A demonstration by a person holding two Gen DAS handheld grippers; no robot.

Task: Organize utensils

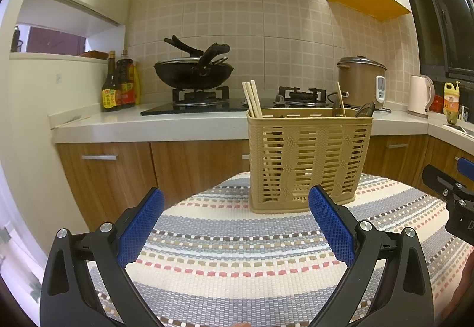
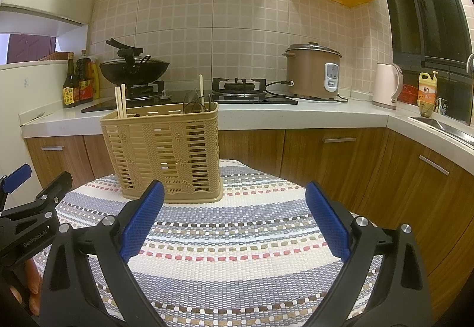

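Observation:
A tan slatted utensil basket (image 1: 308, 161) stands upright on a striped woven mat (image 1: 237, 253). Wooden chopsticks (image 1: 251, 98) stick up in its left compartment; one chopstick and dark spoons (image 1: 366, 109) stand at its right end. My left gripper (image 1: 235, 208) is open and empty, a little in front of the basket. In the right wrist view the basket (image 2: 169, 152) stands at the left on the mat (image 2: 237, 238), with chopsticks (image 2: 121, 101) at its left end. My right gripper (image 2: 234, 202) is open and empty, to the right of the basket.
Behind runs a white kitchen counter (image 2: 296, 116) with a gas hob, a black wok (image 1: 192, 72), sauce bottles (image 1: 118, 84), a brown rice cooker (image 2: 314, 72), a pink kettle (image 2: 388, 85) and a sink (image 2: 441, 125) at right. Wood cabinet doors stand below.

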